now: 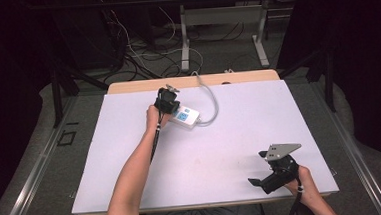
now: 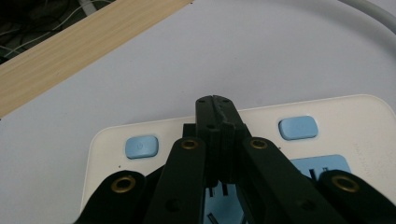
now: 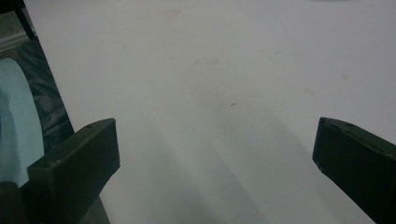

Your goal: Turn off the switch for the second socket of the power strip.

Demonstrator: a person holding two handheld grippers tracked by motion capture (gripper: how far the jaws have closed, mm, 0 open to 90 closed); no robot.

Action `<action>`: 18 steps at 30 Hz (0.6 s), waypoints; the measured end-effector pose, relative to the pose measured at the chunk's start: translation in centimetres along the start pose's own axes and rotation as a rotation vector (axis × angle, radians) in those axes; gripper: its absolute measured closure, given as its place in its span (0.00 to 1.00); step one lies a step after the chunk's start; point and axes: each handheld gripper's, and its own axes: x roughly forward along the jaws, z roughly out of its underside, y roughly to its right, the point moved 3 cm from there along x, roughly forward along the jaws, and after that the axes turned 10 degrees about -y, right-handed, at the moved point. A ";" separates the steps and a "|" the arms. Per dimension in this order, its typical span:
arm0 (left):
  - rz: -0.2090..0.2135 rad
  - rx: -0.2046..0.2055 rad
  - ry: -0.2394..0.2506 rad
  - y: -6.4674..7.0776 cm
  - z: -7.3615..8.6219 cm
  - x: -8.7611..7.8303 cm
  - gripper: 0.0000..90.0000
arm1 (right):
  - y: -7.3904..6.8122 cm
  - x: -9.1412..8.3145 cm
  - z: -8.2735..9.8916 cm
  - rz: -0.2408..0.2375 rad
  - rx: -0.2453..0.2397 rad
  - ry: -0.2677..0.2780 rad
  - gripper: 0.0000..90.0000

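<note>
A white power strip (image 1: 186, 116) with blue buttons lies on the white table top (image 1: 231, 145), towards the back and left of centre. Its grey cable (image 1: 210, 98) loops off to the table's rear. My left gripper (image 1: 167, 101) sits over the strip's left end. In the left gripper view the gripper (image 2: 215, 100) is shut, jaws pressed together with nothing between them, above the strip (image 2: 350, 121) between two blue buttons (image 2: 141, 146) (image 2: 298, 127). My right gripper (image 1: 259, 168) is held near the front right edge, open. In its own view the gripper (image 3: 215, 140) frames bare table.
A wooden strip (image 1: 142, 85) borders the table's rear edge, also seen in the left gripper view (image 2: 70, 46). Behind the table stand another table's legs (image 1: 184, 37) and tangled floor cables (image 1: 140, 55). Pale blue cloth (image 3: 16, 126) shows beyond the front edge.
</note>
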 end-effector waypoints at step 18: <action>-0.024 0.006 0.000 0.0 -0.2 -0.2 1.00 | 0.0 0.0 0.0 -0.002 0.004 -0.002 0.00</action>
